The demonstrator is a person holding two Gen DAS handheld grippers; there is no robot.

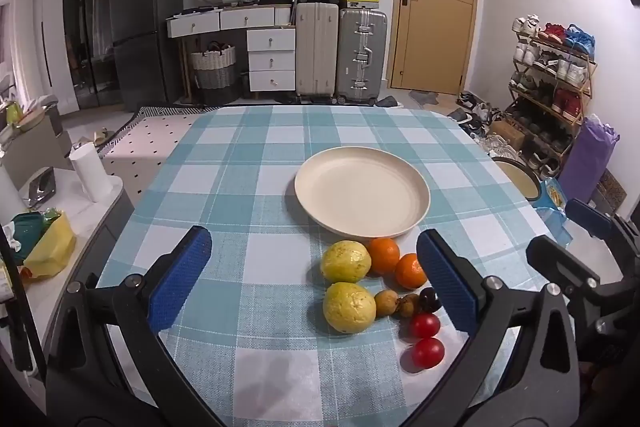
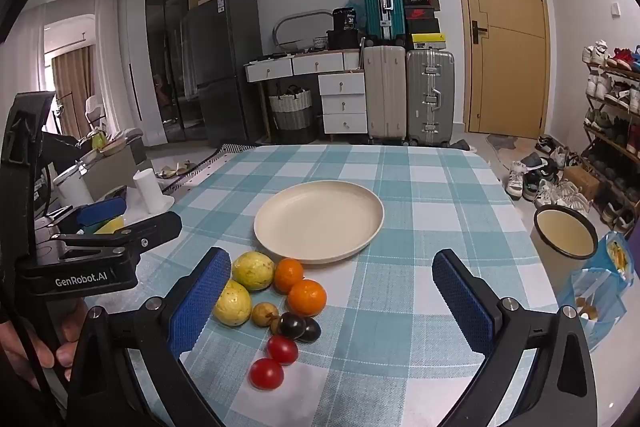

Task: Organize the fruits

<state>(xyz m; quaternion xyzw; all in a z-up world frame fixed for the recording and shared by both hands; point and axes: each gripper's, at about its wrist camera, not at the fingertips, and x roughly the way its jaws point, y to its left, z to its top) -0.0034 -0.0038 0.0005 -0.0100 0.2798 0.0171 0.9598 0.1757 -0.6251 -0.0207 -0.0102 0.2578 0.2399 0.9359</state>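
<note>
Both grippers low over the checked tablecloth (image 1: 240, 187), level, pointing fwd. Left gripper (image 1: 316, 279) jaws wide apart, nothing held; fruit cluster sits btwn its fingers, toward the right one. Right gripper (image 2: 332, 303) also spread wide, empty; its left pad just beside the near yellow fruit (image 2: 233, 303). Near to far: two tomatoes (image 2: 267, 373), dark plums (image 2: 292, 325), small brown fruits (image 2: 264, 313), yellow fruits, two oranges (image 2: 307, 297). Beyond, cream plate (image 2: 280, 251), bare, touching no fruit I can tell.
</note>
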